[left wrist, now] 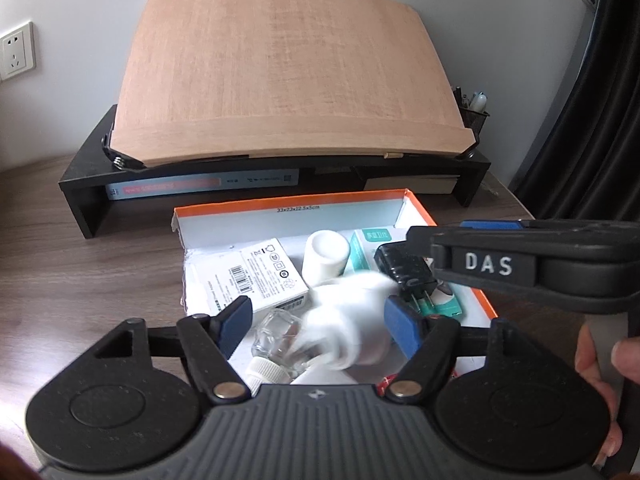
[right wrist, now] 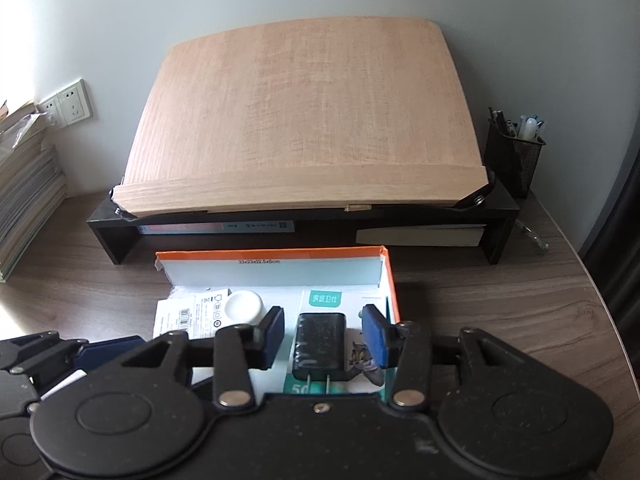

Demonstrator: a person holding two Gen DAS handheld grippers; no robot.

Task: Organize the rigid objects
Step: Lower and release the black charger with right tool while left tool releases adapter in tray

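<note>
My right claw (right wrist: 323,338) stands narrowly apart around the black charger (right wrist: 319,347), not pressing it. My left claw (left wrist: 318,326) gapes wide over a blurred white bottle (left wrist: 348,320) in the box (left wrist: 280,205), charger at its 2 o'clock.

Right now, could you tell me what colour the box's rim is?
Orange; the box rim shows best in the right wrist view.

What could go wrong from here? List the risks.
1. The white bottle between the left gripper's open pads is blurred, likely dropping; it may knock the glass bottle.
2. The black charger sits unclamped between the right gripper's pads; withdrawing could drag it off the teal box.
</note>
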